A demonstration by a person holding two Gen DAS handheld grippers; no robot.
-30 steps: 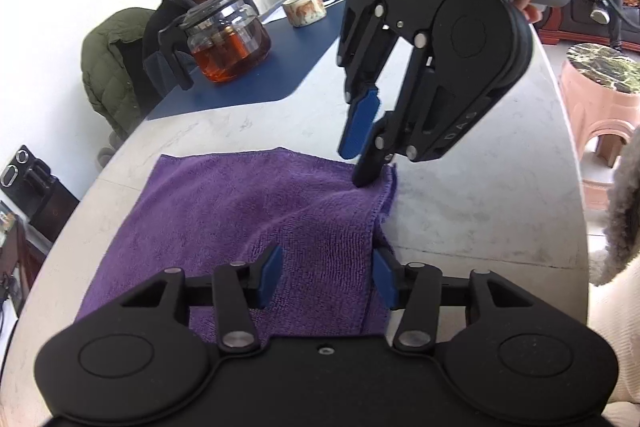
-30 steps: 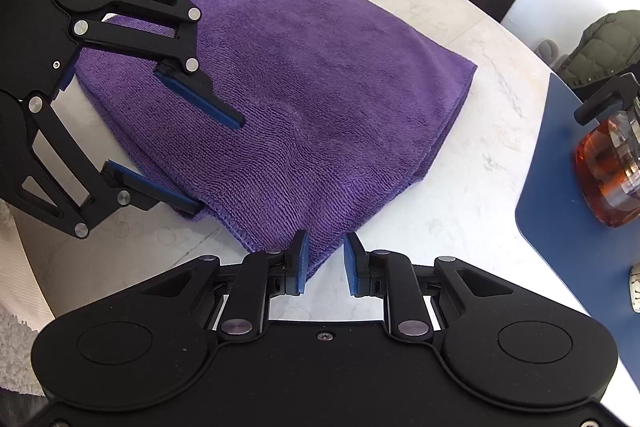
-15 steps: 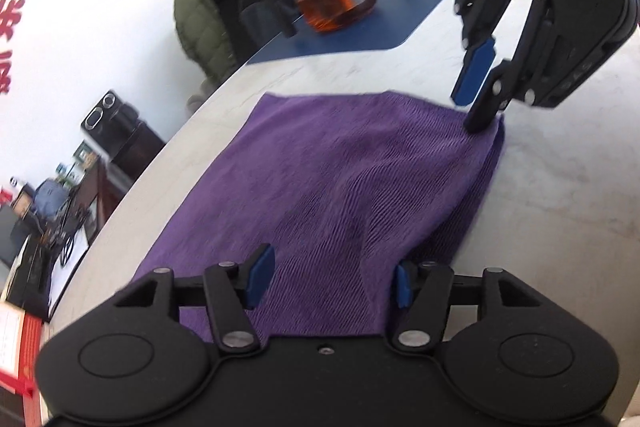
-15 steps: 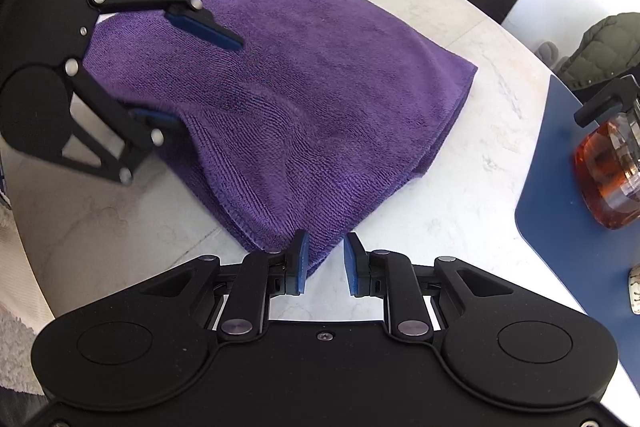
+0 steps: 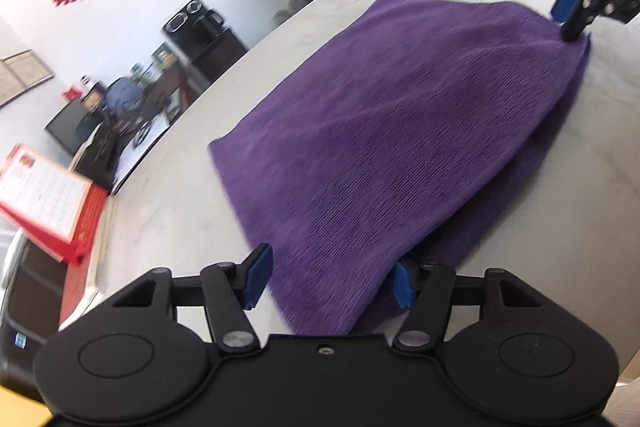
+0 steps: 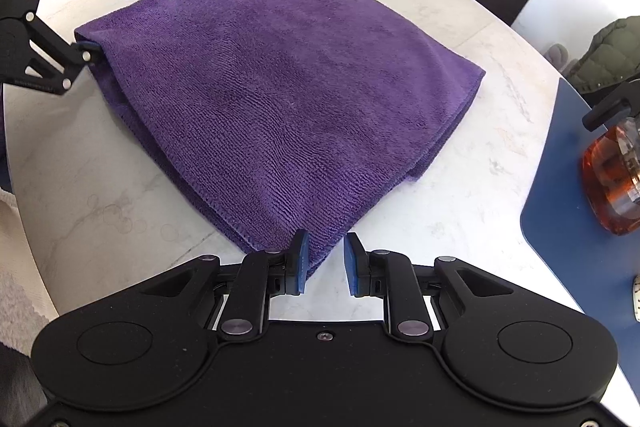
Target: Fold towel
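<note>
The room was bright with even daylight — no harsh glare, only a soft sheen on the pale table point(image 6: 472, 211). The left wrist view was smeared by motion blur, the purple towel point(image 5: 400, 131) streaky. The right wrist view was crisp. Both bent hard at the edges — fisheye curve, dark corners.

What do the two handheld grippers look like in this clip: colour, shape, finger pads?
Both the left gripper and right gripper are matte black, with two round housings, bar linkages with silver pivot pins, and blue ridged pads on the fingers. No cables or sleeves are clearly visible.
</note>
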